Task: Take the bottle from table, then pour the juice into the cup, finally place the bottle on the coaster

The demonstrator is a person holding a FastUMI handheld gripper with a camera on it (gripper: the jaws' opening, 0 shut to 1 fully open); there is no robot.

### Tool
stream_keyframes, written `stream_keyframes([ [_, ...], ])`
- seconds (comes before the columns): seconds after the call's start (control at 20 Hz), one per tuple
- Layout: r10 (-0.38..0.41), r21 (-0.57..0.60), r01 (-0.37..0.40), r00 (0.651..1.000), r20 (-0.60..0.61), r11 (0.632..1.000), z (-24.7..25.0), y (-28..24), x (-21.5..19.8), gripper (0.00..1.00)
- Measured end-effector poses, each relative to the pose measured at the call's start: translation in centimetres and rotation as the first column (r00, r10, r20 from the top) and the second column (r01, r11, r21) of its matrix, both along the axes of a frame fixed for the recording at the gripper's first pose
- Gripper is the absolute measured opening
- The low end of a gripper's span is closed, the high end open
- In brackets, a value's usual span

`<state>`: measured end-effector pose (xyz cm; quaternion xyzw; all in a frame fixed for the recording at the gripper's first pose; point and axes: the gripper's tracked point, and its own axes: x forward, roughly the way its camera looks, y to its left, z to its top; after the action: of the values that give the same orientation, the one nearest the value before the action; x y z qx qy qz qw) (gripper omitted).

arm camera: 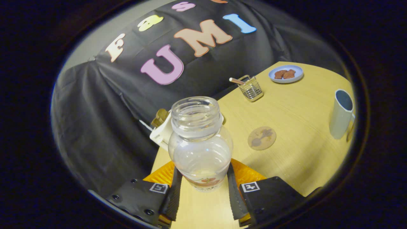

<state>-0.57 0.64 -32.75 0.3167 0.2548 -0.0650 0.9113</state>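
Note:
A clear plastic bottle (pixel 200 143) with no cap stands upright between my fingers, with a fruit label low on its body. My gripper (pixel 202 183) is shut on the bottle, one finger pressing each side of its lower body. It looks lifted a little above the wooden table (pixel 295 159). A round brown coaster (pixel 261 138) lies on the table beyond my fingers, to the right of the bottle. A tall pale cup (pixel 341 114) with a handle stands farther right, near the table's edge.
A wire holder (pixel 251 88) with a spoon in it stands at the table's far side. A small blue plate (pixel 286 74) with brown snacks sits beyond it. Behind the bottle is a white dish (pixel 162 132) holding brown pieces.

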Motion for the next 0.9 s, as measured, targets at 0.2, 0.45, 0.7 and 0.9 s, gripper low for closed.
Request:
stream_keyframes([
  [0.2,-0.136,0.129,0.127,0.988,0.067,0.984,2.2,-2.4,2.1,0.69],
  [0.45,-0.289,0.264,0.250,0.949,0.122,0.931,4.9,-5.7,3.9,0.69],
  [0.7,-0.425,0.390,0.336,0.890,0.167,0.857,7.3,-8.7,5.6,0.69],
  [0.9,-0.527,0.478,0.390,0.828,0.192,0.787,8.7,-11.3,6.1,0.68],
])
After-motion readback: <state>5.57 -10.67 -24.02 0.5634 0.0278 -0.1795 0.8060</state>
